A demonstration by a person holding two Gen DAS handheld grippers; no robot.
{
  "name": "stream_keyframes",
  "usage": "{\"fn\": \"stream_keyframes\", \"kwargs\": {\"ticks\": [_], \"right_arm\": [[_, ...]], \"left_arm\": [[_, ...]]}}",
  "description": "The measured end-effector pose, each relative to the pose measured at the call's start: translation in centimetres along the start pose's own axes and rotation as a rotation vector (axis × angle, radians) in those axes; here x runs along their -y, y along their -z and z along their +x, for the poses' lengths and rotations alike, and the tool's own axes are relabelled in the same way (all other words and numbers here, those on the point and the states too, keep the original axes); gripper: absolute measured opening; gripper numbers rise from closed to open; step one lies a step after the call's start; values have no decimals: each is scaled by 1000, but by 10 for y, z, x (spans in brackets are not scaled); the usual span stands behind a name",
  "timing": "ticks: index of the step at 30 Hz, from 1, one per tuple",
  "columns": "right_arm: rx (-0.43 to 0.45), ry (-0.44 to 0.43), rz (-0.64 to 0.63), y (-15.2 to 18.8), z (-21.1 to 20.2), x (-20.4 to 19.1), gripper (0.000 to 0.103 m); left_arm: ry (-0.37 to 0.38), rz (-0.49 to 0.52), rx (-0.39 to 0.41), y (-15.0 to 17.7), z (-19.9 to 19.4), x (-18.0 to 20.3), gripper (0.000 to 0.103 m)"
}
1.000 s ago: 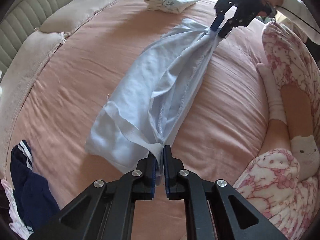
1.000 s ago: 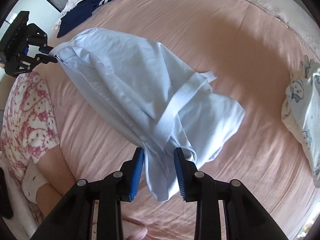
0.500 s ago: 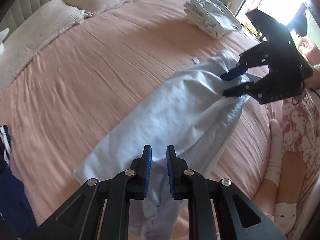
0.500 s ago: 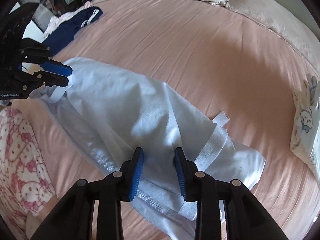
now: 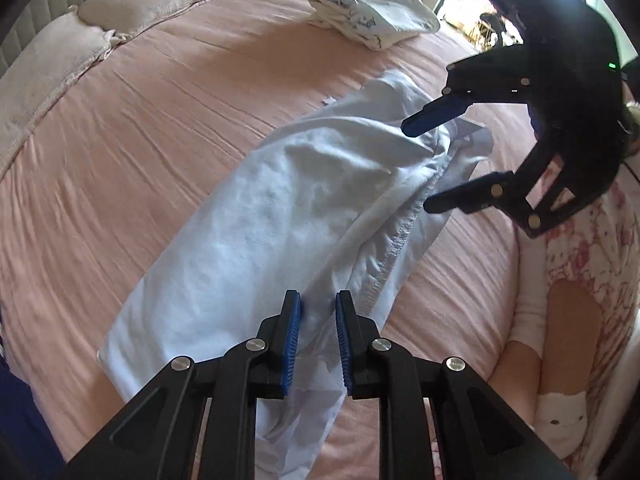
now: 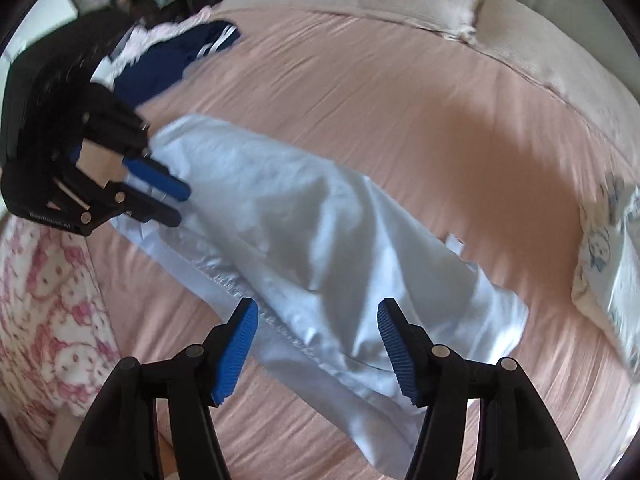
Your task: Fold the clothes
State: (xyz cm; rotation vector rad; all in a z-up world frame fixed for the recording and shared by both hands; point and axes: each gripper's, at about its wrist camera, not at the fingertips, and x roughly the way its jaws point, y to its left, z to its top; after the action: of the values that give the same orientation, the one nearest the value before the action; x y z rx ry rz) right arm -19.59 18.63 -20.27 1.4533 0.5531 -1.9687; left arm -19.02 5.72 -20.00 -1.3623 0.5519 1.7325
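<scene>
Two tools are held over a pink bed (image 5: 132, 128), one at each end of a long light-blue garment (image 5: 288, 216) that is laid flat across the bedspread. The left tool (image 5: 317, 340) is seen a little way open, its jaws having just been opening; cloth from the near end of the garment lies between the blue pads (image 5: 291, 344), but it is not pinched. The right tool (image 6: 316, 350) is spread wide, its jaws also having just been opening, and the garment's other end lies beneath it unheld. A seam is seen running along the garment's edge on the person's side. A folded white printed garment (image 5: 372, 20) is set near the far edge of the bed, well apart from the blue one. A dark navy garment (image 6: 176, 64) is heaped at the opposite end. A patterned pink trouser leg (image 6: 44, 300) is visible beside the bed.
</scene>
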Motion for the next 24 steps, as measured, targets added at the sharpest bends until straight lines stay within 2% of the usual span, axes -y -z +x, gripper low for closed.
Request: {"fn": "stream_keyframes", "kwargs": {"ticks": [3,4,8,11,13,16,20,22,24], "right_arm": [[-10,115,-97,-1,11,-15,62],[-3,129,-99,-1,11,-14,62],[101,68,93,0,-9,23,62],[104,63,143,-2,-11,38,62],[94,70,127,-6,-3,30,62],[93,30,63,-14,12,5,62],[55,148,-28,-17,34,-12,62],[80,158,22,-16,31,-3,62],[127,199,68,-15,24,4,62]], "left_arm": [[-76,45,-7,-1,5,6,34],[-102,59,-10,-1,6,7,34],[-145,-38,71,-5,-1,-13,34],[-224,-103,119,-11,0,-27,34],[-237,-136,138,-17,3,-31,34],[-229,-151,155,-21,7,-30,34],[-190,-131,150,-15,-1,-24,34],[-148,-87,117,-6,-4,-16,34],[-159,-17,69,6,-4,-7,35]]}}
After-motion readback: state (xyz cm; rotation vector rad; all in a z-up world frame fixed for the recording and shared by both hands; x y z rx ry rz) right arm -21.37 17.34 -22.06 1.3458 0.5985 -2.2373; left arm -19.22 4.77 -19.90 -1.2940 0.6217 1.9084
